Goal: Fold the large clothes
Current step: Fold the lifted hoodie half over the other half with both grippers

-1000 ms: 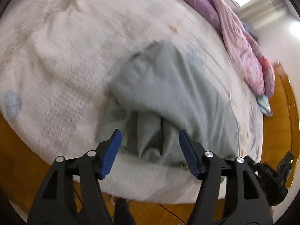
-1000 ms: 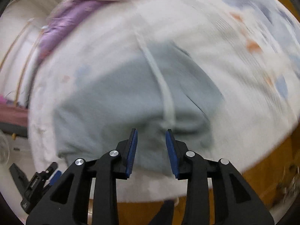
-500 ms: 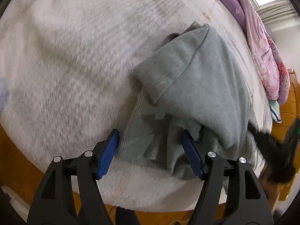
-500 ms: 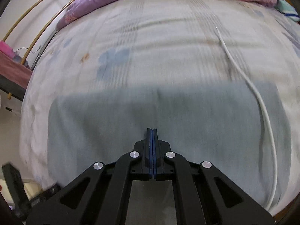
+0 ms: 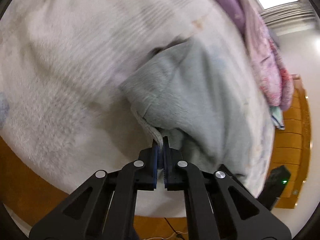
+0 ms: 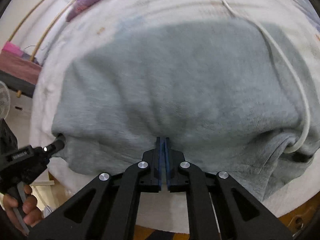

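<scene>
A large grey sweatshirt (image 5: 192,92) lies on a white fleecy bed cover (image 5: 60,80), near the bed's front edge. My left gripper (image 5: 160,140) is shut on the sweatshirt's ribbed hem edge at its near left corner. In the right wrist view the sweatshirt (image 6: 180,84) spreads wide, and my right gripper (image 6: 163,140) is shut on its near edge at the middle. A white drawstring (image 6: 288,68) runs down its right side. The left gripper (image 6: 52,146) also shows there at the garment's left corner, held by a hand.
A purple and pink quilt (image 5: 266,46) lies bunched along the bed's far side. A wooden bed frame (image 5: 294,140) runs along the right, with wooden floor below the front edge. A fan (image 6: 4,102) stands at far left in the right wrist view.
My left gripper was open around the hem and has shut on it. My right gripper shut on the near edge half a second ago and still holds it; the garment has bunched up.
</scene>
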`<move>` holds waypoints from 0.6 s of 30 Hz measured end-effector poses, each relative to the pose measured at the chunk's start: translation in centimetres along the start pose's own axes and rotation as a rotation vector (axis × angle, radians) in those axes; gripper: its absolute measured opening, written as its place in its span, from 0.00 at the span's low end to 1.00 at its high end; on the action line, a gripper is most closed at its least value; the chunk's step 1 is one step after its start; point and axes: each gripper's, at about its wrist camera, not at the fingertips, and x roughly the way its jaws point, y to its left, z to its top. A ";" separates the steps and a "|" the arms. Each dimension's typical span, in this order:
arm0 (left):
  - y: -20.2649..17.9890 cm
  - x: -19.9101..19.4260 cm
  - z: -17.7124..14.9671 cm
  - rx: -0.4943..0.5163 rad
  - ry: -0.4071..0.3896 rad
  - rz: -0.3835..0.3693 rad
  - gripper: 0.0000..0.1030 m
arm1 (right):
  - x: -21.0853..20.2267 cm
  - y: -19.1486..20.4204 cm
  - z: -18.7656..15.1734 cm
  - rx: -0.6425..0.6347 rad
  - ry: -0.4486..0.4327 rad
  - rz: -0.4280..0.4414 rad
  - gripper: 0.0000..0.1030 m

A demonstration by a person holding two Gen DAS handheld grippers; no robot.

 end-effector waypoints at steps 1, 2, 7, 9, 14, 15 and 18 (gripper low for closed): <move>-0.5 -0.4 0.0 0.003 0.006 -0.021 0.04 | -0.4 0.7 0.1 -0.030 -0.011 0.016 0.07; -1.3 -0.7 0.2 0.009 0.012 -0.044 0.04 | -0.8 1.5 0.3 -0.073 -0.017 0.036 0.10; -4.8 -2.2 0.8 0.048 0.014 -0.094 0.04 | -2.4 6.2 0.7 -0.301 -0.062 0.109 0.59; -6.4 -2.3 1.1 0.053 0.016 -0.105 0.04 | -2.6 7.9 0.6 -0.359 -0.087 0.148 0.66; -8.4 -2.8 0.4 0.096 0.019 -0.106 0.04 | -1.2 10.0 1.0 -0.410 -0.089 0.150 0.70; -8.9 -2.9 0.4 0.099 0.013 -0.108 0.04 | -0.3 10.4 1.3 -0.418 -0.077 0.153 0.70; -9.8 -2.9 0.3 0.110 0.013 -0.117 0.04 | 1.1 10.6 2.0 -0.405 -0.072 0.127 0.70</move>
